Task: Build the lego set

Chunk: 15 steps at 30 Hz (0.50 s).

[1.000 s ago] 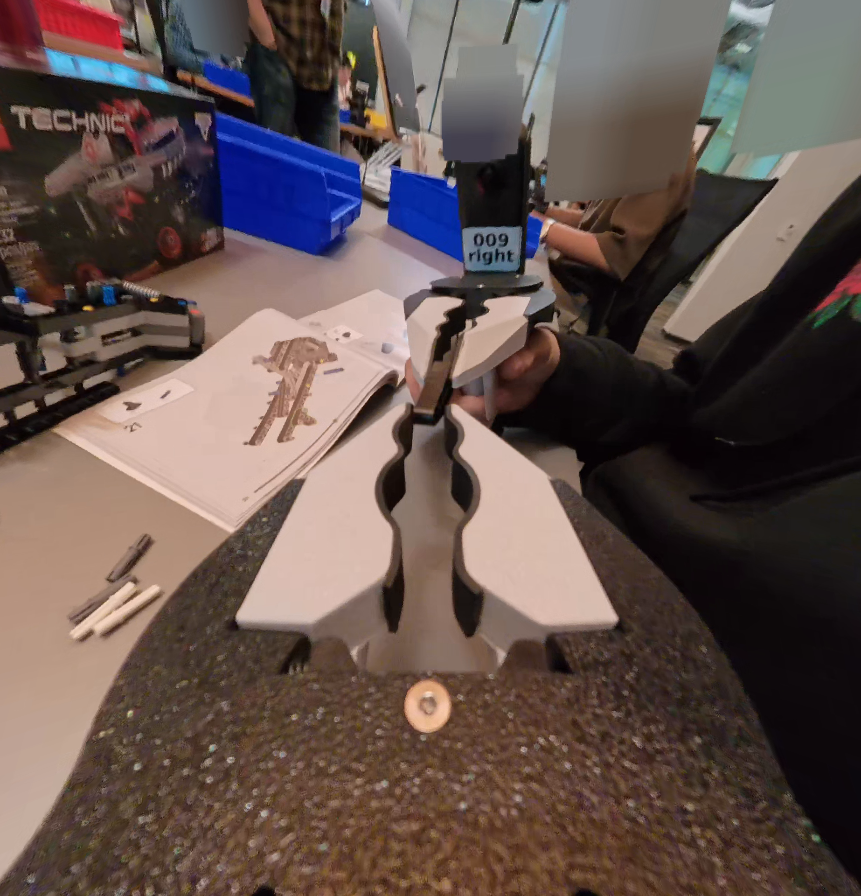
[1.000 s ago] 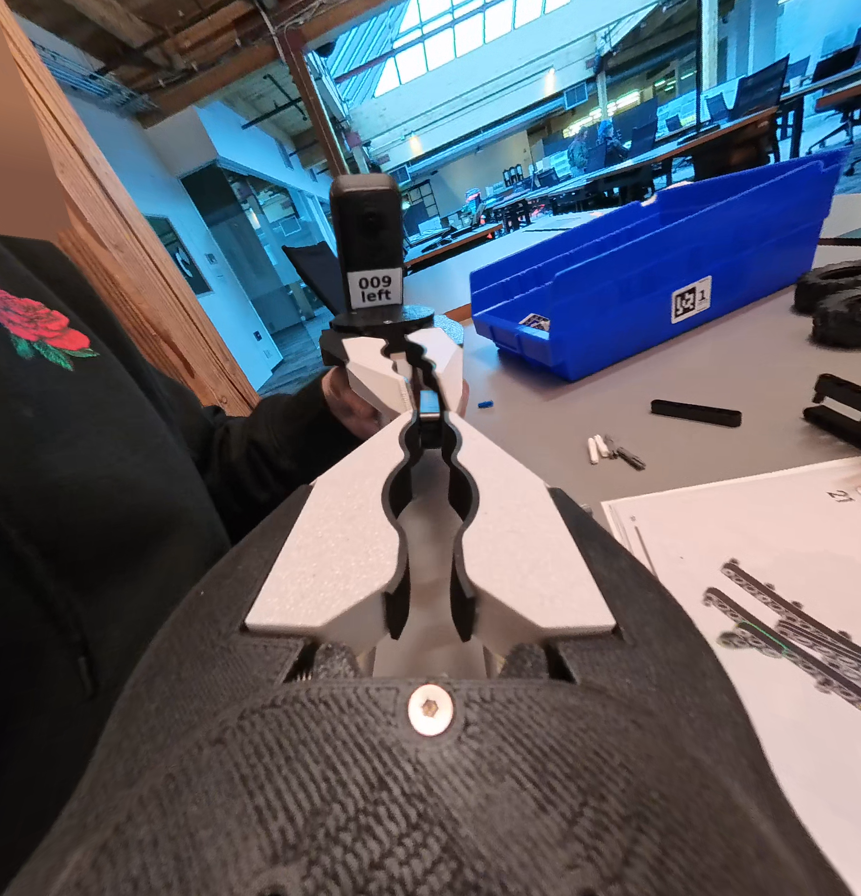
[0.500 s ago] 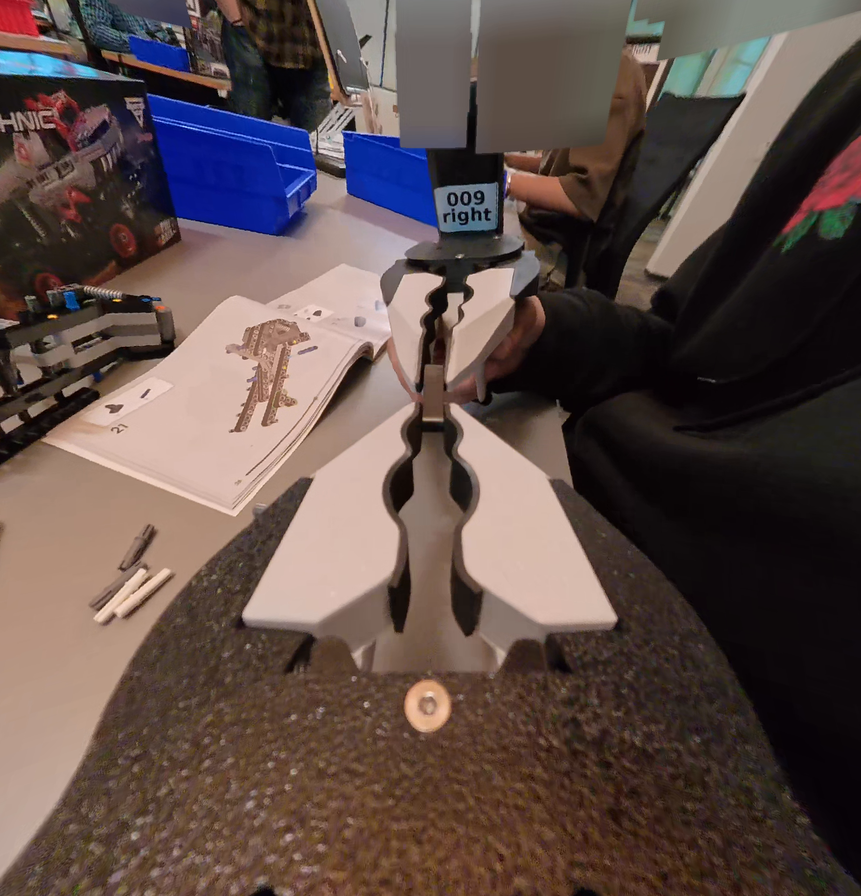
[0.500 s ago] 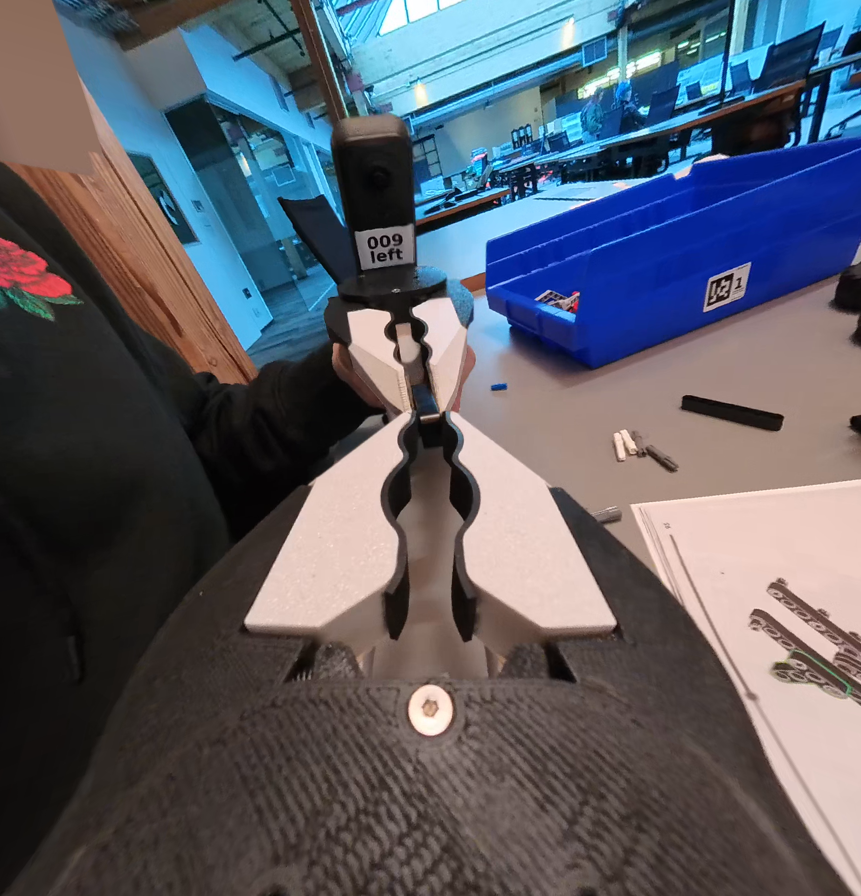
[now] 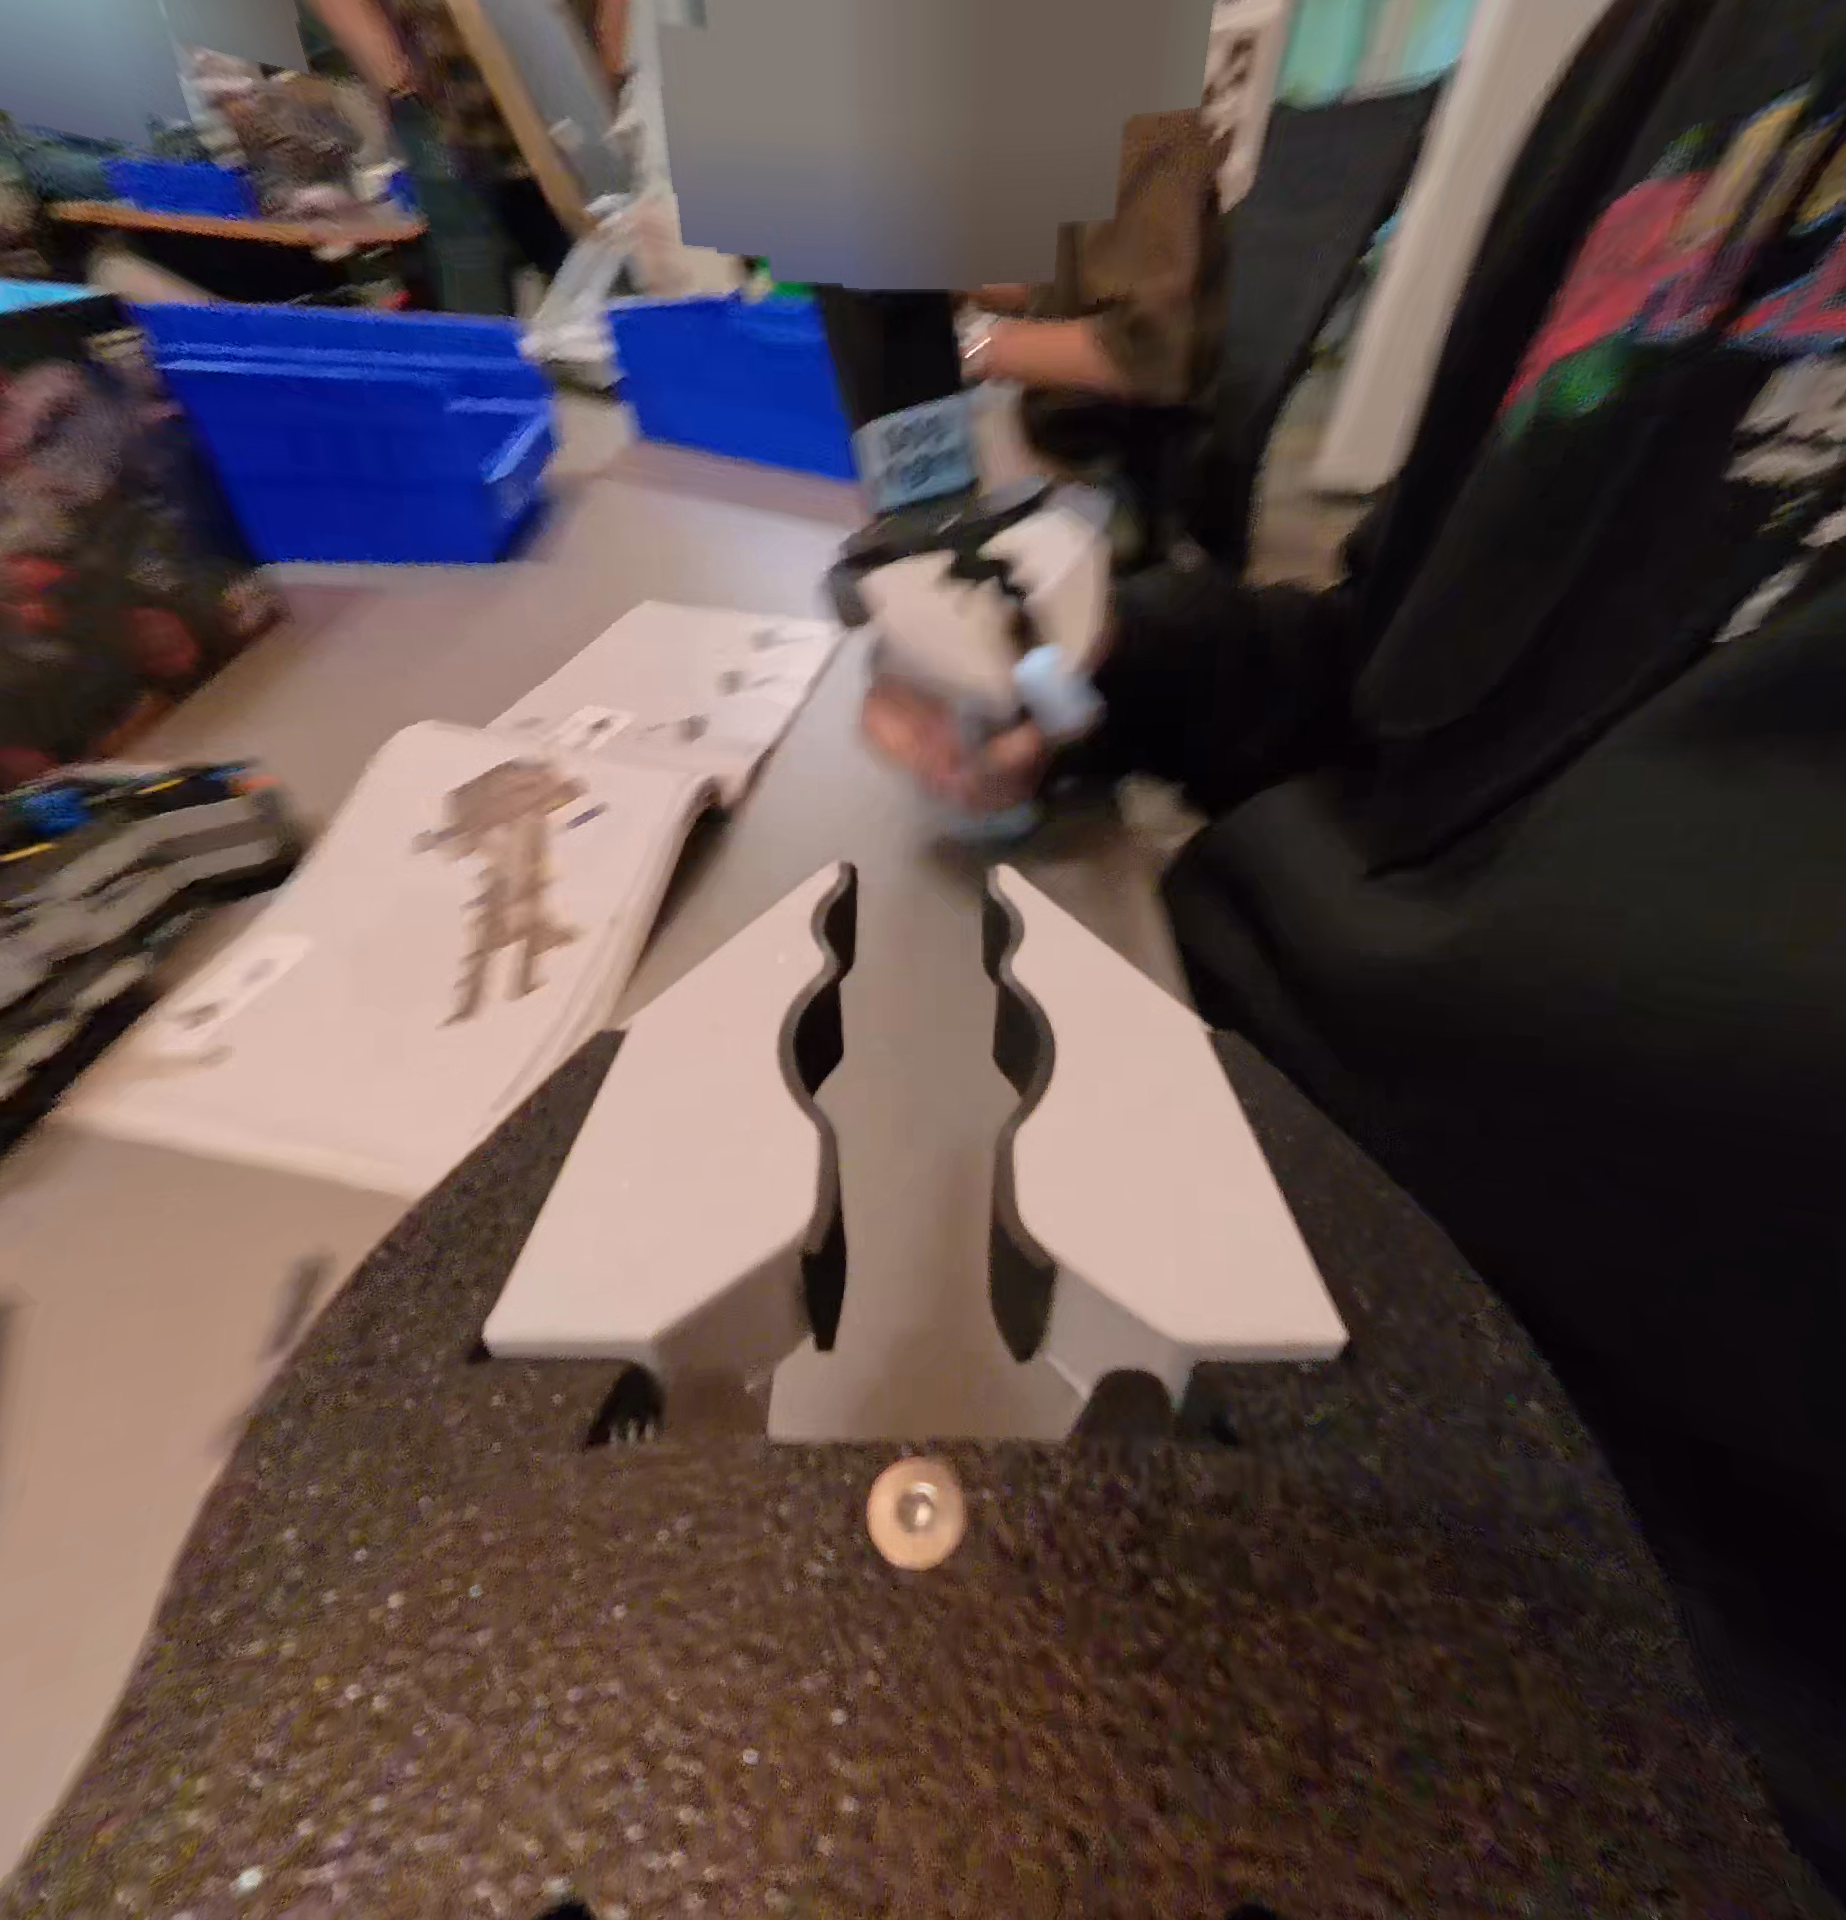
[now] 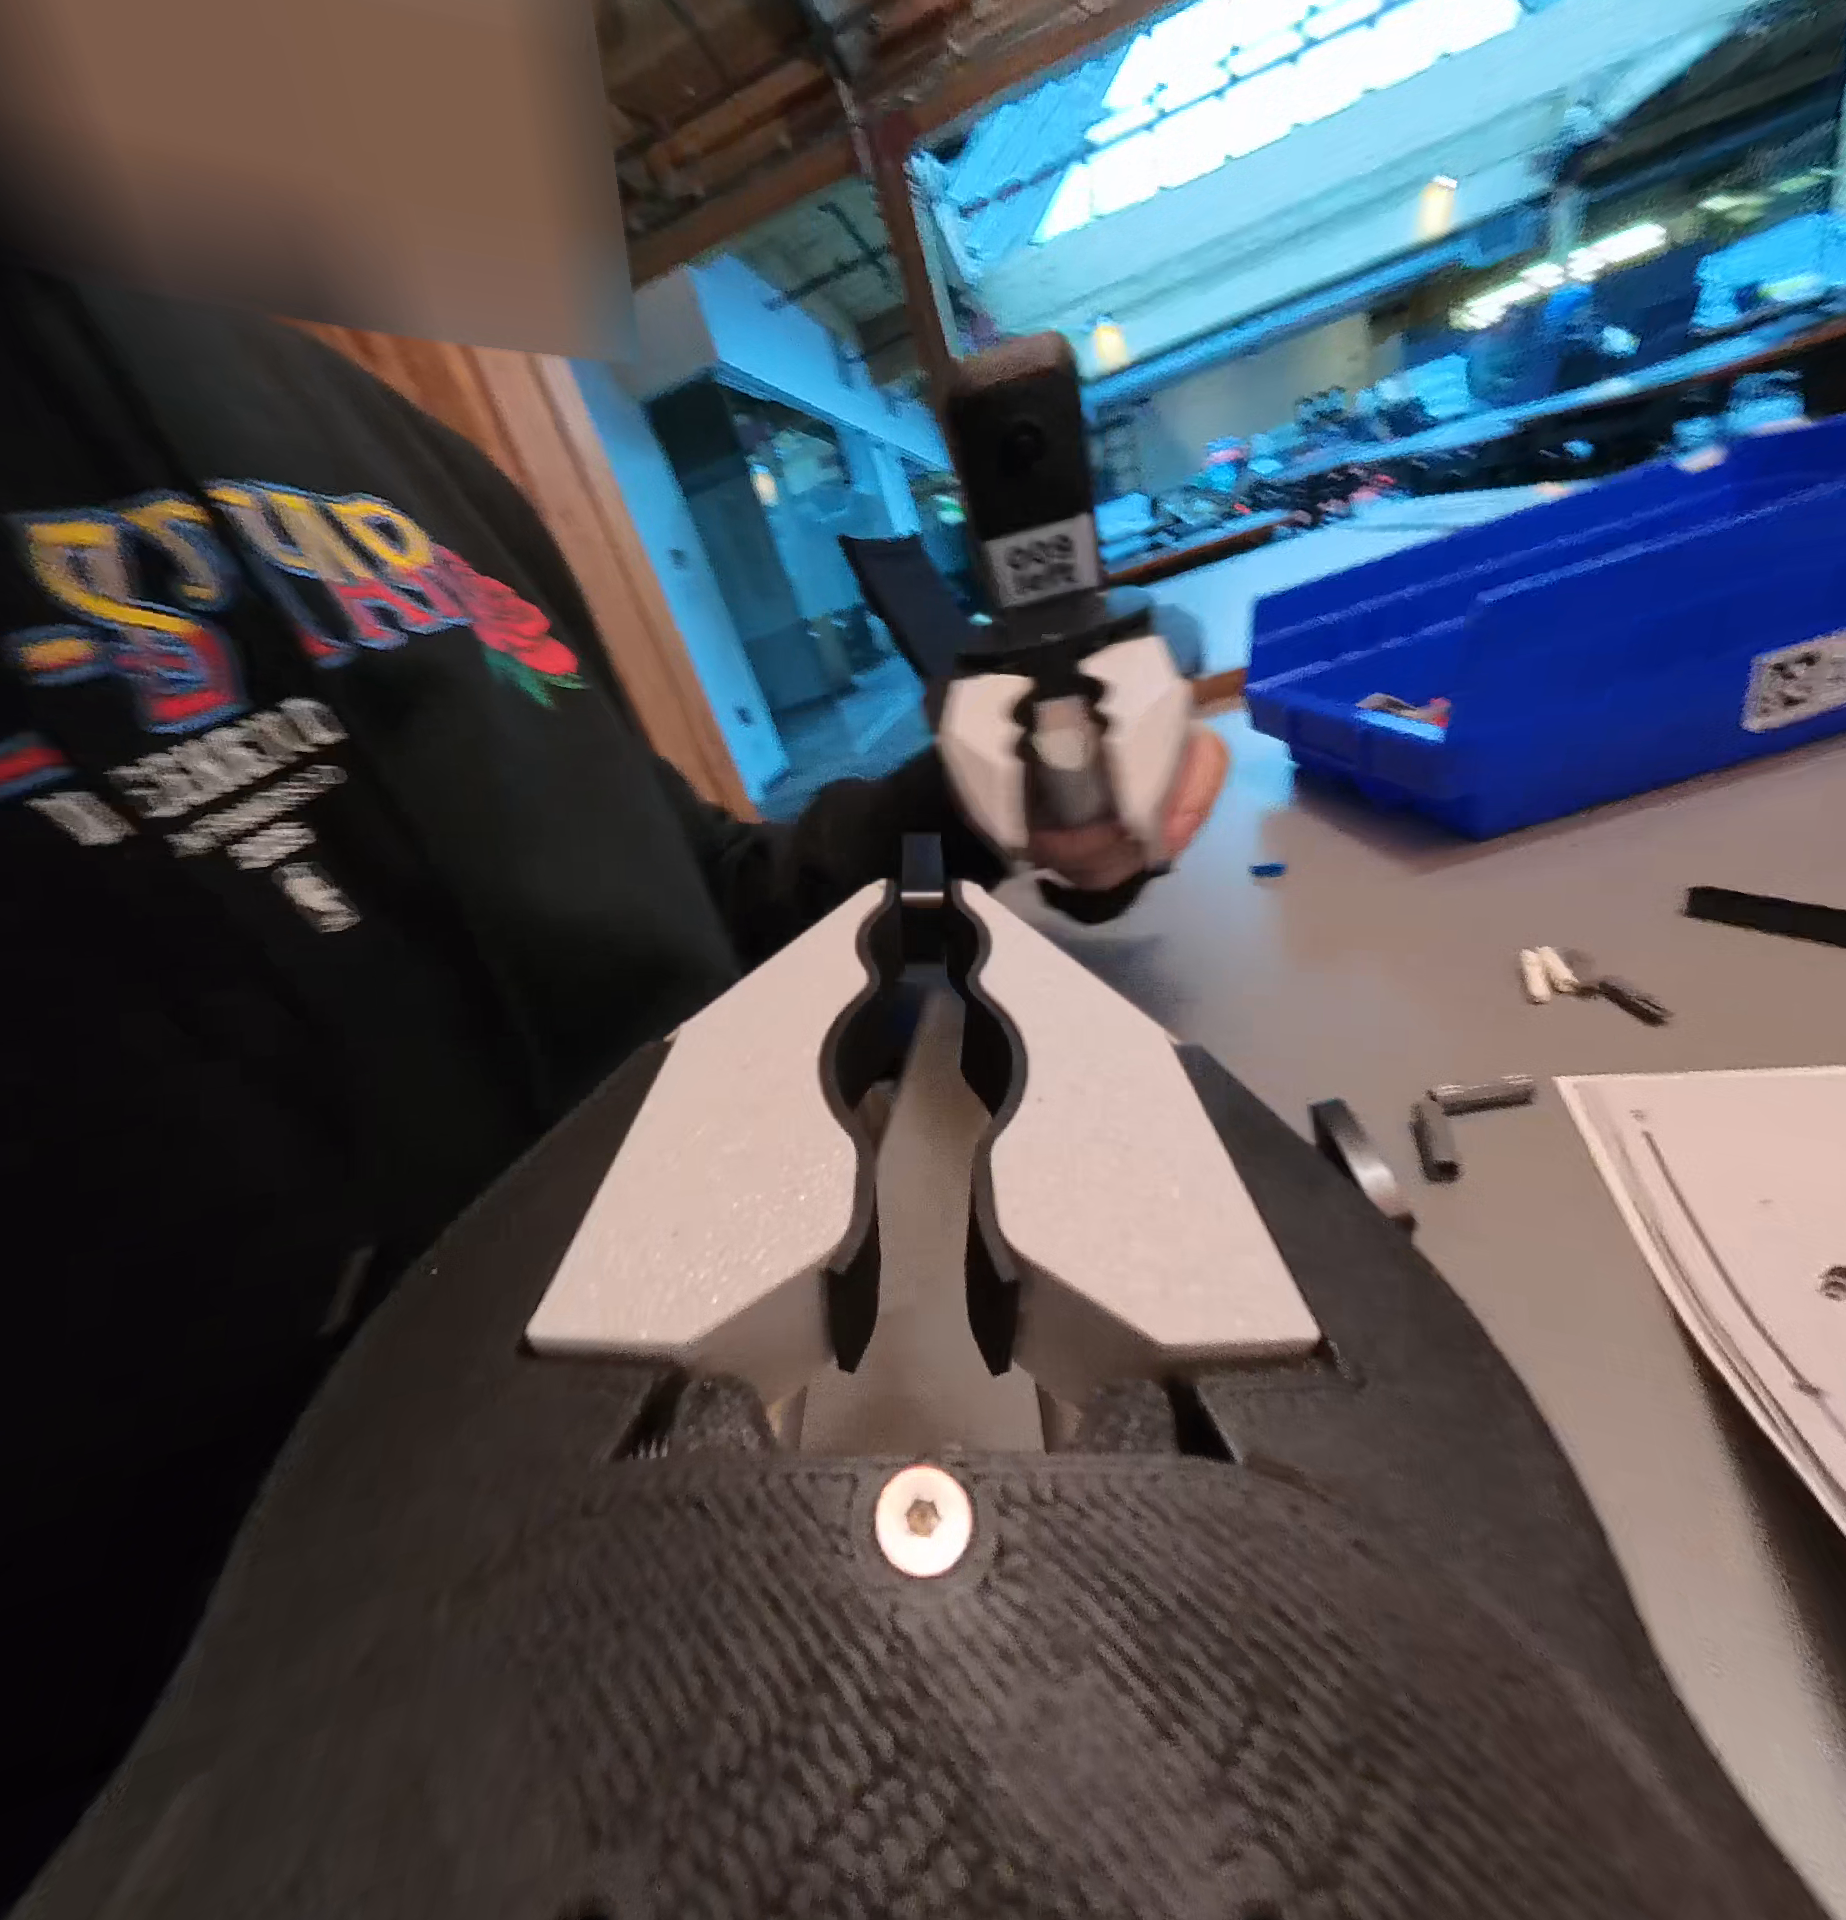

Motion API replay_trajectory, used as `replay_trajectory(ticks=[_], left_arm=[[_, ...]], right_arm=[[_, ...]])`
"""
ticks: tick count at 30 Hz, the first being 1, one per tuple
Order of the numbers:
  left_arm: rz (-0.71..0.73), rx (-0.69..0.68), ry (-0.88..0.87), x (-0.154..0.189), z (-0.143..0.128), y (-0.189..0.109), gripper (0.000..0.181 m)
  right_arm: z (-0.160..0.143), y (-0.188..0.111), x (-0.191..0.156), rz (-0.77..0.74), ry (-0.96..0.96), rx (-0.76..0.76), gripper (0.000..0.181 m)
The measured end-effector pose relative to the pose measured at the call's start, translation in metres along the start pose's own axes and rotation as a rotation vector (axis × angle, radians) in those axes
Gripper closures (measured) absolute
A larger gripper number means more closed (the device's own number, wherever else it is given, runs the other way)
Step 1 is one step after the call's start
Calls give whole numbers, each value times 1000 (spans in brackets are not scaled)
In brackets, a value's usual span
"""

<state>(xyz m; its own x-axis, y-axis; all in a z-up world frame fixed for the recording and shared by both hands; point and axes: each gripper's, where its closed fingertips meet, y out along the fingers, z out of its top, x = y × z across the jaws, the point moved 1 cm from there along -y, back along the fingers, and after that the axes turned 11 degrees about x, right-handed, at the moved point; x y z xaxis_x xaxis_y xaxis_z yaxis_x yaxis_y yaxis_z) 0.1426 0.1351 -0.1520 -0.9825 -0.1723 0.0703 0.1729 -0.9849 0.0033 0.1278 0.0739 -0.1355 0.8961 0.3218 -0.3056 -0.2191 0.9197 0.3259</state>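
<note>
Behind my grey table [image 6: 1345, 935], a wood-panelled wall [image 6: 597, 582], bright skylights [image 6: 1262, 94] and distant desks [image 6: 1418, 436].

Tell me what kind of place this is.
Probably a shared workshop or open-plan office: blue storage bins on a grey worktable, an instruction booklet lying open, and rows of desks under skylights in the background.

Blue bins [image 6: 1584, 665], grey table [image 6: 1418, 935], black sweatshirt [image 6: 223, 831] with red rose print, white booklet [image 5: 399, 935]
</note>
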Motion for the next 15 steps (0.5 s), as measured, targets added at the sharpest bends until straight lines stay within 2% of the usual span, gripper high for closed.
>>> replay_trajectory(ticks=[3, 6, 8, 10, 15], left_arm=[[247, -228, 114, -48, -17, -33, 161], [410, -492, 174, -83, -33, -69, 161], [430, -624, 221, -93, -42, -77, 161], [378, -686, 266, -96, -49, -69, 162], [304, -936, 294, -112, -76, -69, 161]], right_arm=[[21, -25, -19, 100, -39, 45, 177], [29, -52, -15, 92, -145, -16, 176], [30, -66, 4, 48, -151, -82, 176], [32, -73, 16, 73, -119, -105, 176], [35, -84, 16, 181, -60, -101, 176]])
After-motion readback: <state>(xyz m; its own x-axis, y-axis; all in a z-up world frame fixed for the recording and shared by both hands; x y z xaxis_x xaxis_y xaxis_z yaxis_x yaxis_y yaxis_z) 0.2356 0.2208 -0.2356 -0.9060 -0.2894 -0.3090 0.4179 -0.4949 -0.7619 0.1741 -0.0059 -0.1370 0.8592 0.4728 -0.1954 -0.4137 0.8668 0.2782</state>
